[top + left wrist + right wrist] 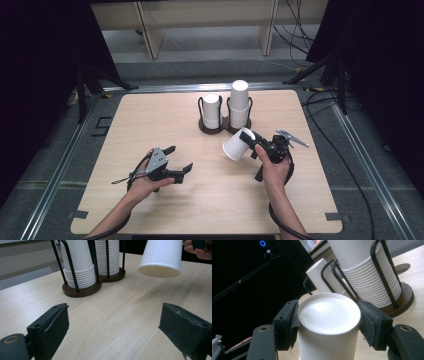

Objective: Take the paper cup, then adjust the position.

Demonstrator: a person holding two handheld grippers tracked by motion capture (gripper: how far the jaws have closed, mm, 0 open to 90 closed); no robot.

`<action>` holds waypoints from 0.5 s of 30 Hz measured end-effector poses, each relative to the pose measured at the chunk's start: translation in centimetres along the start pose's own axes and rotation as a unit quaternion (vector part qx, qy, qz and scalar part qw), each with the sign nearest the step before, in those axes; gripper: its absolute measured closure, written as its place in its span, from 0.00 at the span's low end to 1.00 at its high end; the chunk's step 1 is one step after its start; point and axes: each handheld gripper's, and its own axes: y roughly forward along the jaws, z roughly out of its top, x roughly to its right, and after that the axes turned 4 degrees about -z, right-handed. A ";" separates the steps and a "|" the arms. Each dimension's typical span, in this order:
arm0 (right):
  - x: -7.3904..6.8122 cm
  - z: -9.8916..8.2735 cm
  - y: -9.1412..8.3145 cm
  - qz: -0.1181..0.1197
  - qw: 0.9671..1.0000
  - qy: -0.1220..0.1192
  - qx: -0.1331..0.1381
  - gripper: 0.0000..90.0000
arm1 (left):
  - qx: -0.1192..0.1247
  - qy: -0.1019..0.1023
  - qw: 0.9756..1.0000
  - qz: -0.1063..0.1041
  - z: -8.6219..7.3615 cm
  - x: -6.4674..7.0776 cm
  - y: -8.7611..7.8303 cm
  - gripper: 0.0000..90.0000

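**Tools and cup, one moment at my desk**

Right tool (248, 138): jaws clamped on a white paper cup (238, 145), gripping it near its closed base; in the high view the cup is tilted, mouth toward my left, lifted off the desk (165, 120), just in front of the cup holder (225, 126).
Left tool (179, 159): jaws apart, nothing between them, held low over the desk at my left, well apart from the cup.
Cup holder: dark, two wire bays, each with a stack of upside-down white cups (239, 104).

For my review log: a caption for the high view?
Right gripper holds a cup tilted near the holder; left gripper open.
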 end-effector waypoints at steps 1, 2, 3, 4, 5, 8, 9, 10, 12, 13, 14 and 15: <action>0.2 0.0 -0.1 0.002 1.000 -0.005 0.003 0.41 | 0.000 0.000 1.000 0.000 0.0 0.0 0.0 0.09; 0.3 0.1 -0.3 -0.004 1.000 -0.001 0.002 0.41 | 0.000 0.000 1.000 0.001 0.0 0.0 0.0 0.09; 0.4 0.0 -0.3 -0.006 1.000 -0.001 0.005 0.41 | 0.001 0.001 1.000 0.000 0.0 0.0 0.0 0.09; 0.6 0.0 -0.4 -0.003 1.000 0.004 0.004 0.41 | 0.000 0.001 1.000 0.000 0.0 0.1 0.0 0.09; 0.7 0.0 -0.5 -0.009 1.000 0.003 0.006 0.41 | 0.000 0.001 1.000 0.000 0.0 0.1 0.0 0.09; 1.0 -0.1 -0.6 0.001 1.000 0.009 0.011 0.41 | 0.005 0.000 1.000 -0.007 -0.1 0.3 0.3 0.09; 1.1 -0.3 -0.7 -0.006 1.000 0.026 0.006 0.41 | -0.001 0.001 1.000 -0.011 -0.1 0.6 0.3 0.09; 1.2 -0.4 -0.7 -0.004 1.000 0.024 0.011 0.41 | -0.001 -0.002 1.000 -0.015 -0.1 0.8 0.4 0.09; 1.5 -0.5 -0.7 -0.006 1.000 0.027 0.005 0.41 | -0.002 -0.001 1.000 -0.017 -0.1 0.9 0.6 0.09; 1.6 -0.6 -0.7 -0.005 1.000 0.028 0.006 0.41 | 0.000 -0.003 1.000 -0.019 -0.1 0.9 0.7 0.09; 1.6 -0.5 -0.7 -0.013 0.999 0.031 0.000 0.41 | 0.007 -0.004 1.000 -0.021 -0.1 1.0 1.0 0.09; 1.7 -0.6 -0.7 -0.001 0.999 0.035 0.004 0.41 | 0.001 -0.006 1.000 -0.020 0.0 1.1 1.0 0.09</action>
